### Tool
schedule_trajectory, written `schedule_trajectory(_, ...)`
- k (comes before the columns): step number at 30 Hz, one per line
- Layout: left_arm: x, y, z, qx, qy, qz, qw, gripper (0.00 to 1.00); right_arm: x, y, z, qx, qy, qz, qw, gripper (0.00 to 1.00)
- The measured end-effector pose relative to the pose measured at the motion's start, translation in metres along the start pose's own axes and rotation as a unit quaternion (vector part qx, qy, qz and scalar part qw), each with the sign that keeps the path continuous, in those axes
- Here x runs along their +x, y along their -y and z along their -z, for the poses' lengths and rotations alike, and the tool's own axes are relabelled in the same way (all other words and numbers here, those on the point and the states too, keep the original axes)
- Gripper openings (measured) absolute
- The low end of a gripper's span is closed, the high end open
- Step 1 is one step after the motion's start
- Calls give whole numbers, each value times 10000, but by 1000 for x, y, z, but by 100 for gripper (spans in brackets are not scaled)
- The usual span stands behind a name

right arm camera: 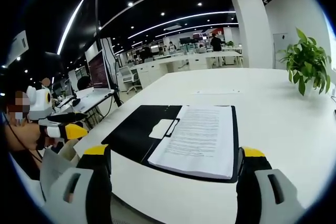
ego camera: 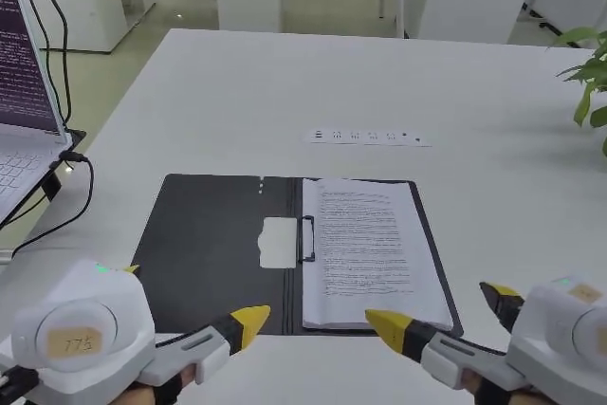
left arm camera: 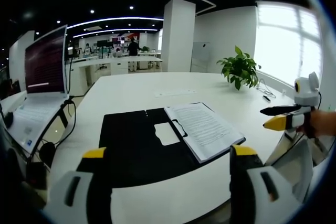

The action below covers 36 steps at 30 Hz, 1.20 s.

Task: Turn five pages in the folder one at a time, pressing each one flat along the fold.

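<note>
White rounded housings (ego camera: 119, 305), black fingers (ego camera: 248, 320) tipped yellow, orange sticker (ego camera: 74, 340) marked 775.

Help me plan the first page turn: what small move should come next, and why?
Probably ease the right tongs forward to the near right corner of the paper stack. The folder lies open with the stack on its right half, and the right tongs and left tongs both hang open at its near edge, holding nothing.
</note>
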<state>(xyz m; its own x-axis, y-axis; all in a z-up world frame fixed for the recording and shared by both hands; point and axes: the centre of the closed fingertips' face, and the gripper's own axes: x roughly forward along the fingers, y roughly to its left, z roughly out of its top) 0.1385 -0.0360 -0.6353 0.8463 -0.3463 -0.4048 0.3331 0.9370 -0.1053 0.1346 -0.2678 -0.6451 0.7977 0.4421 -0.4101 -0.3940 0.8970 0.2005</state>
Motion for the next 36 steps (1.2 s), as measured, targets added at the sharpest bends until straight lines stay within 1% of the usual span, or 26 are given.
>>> schedule_trajectory(3, 0, 0, 0, 16, -1, -2, 10000, 95, 0, -1, 1, -24, 4, -13, 10000, 100)
schedule_trajectory(6, -2, -1, -1, 48, 11, -18, 10000, 95, -3, 2, -2, -39, 116, 15, 9999, 100)
schedule_trajectory(10, -3, -2, 0, 79, 9, -33, 10000, 95, -5, 7, 0, 35, 95, 63, 9999, 100)
schedule_trajectory(14, -3, -1, -1, 93, 23, -31, 9999, 94, -9, 9, -2, 37, 202, 78, 9998, 100)
schedule_trajectory(18, -2, 1, -1, 108, -8, -4, 9999, 94, -10, 9, 1, 55, 141, 48, 9999, 98)
schedule_trajectory(26, -1, 4, 0, 132, -35, 23, 9999, 94, -10, 7, 1, 26, 167, 25, 9999, 100)
schedule_trajectory(34, 4, 11, -1, 169, -58, 110, 9998, 94, -9, 4, 5, 3, 101, 8, 9999, 100)
schedule_trajectory(36, 6, 13, -1, 193, -72, 129, 9997, 94, -9, 3, 5, 5, 122, 3, 9999, 100)
